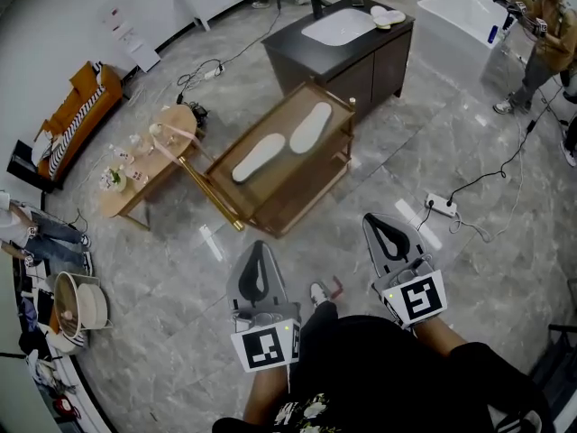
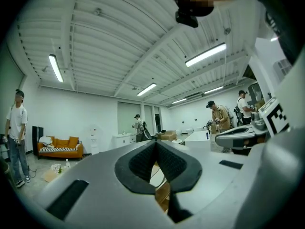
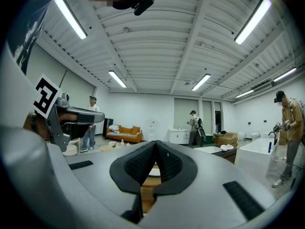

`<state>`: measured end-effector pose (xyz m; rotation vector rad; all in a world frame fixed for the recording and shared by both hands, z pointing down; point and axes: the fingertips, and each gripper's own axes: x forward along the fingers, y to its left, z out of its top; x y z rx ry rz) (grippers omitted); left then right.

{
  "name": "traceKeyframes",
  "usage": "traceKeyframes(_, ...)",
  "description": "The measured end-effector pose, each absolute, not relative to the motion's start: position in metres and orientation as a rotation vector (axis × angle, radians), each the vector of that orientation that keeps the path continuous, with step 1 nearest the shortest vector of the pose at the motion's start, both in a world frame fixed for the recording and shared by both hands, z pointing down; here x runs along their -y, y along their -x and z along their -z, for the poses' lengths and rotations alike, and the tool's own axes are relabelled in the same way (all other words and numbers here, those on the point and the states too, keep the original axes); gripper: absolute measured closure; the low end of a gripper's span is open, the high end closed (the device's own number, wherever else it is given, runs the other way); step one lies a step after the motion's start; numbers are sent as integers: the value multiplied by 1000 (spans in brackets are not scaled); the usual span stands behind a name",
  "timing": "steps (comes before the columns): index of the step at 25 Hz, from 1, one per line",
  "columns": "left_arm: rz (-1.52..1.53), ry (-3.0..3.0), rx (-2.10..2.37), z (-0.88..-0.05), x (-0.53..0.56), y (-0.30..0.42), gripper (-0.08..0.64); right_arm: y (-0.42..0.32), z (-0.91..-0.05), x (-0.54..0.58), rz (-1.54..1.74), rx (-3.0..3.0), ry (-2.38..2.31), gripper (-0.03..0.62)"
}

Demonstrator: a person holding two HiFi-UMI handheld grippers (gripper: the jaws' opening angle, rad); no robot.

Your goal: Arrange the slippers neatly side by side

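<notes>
L gripper & R gripper: both claws pressed together, nothing between them, both held level over the grey floor, well short of the wooden table. Two white slippers lie soles-up-or-down (can't tell) on the table top. Near slipper sits twd the table's left corner. Far slipper sits twd its far end. They're staggered, not level w/ each other.

No text, label or number legible — anywhere.
</notes>
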<state>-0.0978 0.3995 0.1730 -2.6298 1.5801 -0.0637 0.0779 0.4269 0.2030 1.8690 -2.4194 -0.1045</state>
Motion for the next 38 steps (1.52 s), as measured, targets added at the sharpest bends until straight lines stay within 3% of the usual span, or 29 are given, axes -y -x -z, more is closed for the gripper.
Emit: traceKeyframes(38,27,2756,-1437,-197,-284,154,560,-14,-220,-332,84,2276,-1971,594)
